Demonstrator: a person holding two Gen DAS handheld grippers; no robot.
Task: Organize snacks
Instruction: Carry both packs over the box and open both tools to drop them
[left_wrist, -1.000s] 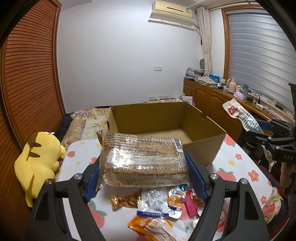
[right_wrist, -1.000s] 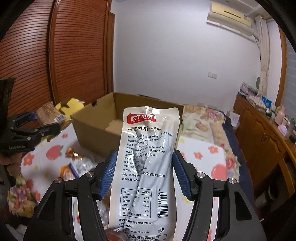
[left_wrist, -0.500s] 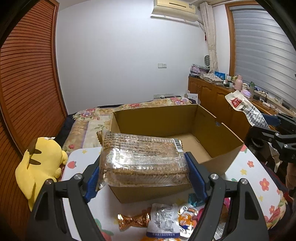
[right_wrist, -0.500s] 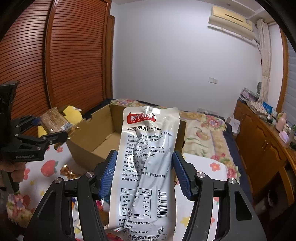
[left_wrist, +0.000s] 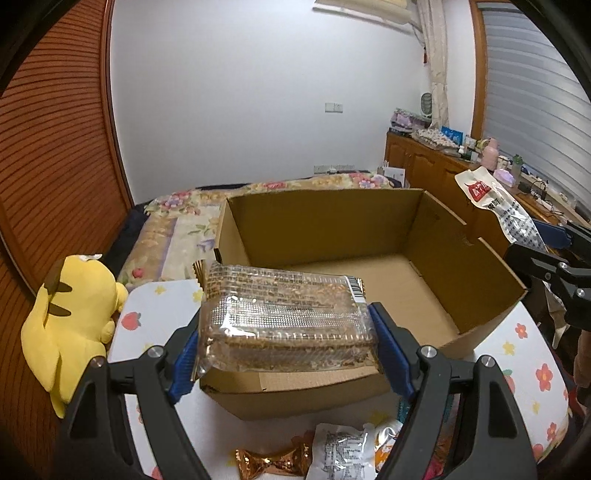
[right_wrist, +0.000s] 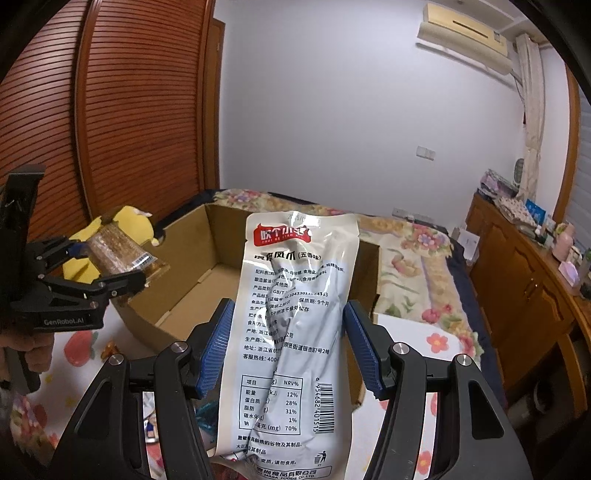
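- Bedroom setting: a flower-print counter (left_wrist: 532, 354) carries an open cardboard box (left_wrist: 332, 229), empty inside, with a bed (right_wrist: 413, 258) behind it.
- Left tool (left_wrist: 286, 334): blue pads clamp a clear-wrapped cake pack (left_wrist: 284, 314) by its two ends, held over the box's near wall.
- Right tool (right_wrist: 284, 347): a white snack pouch (right_wrist: 291, 314) stands upright between the pads, gripped at its sides, in front of the box.
- At 6 o'clock in the left view, loose snacks (left_wrist: 343, 454) lie on the counter; at 9 o'clock, a yellow plush toy (left_wrist: 70, 317).
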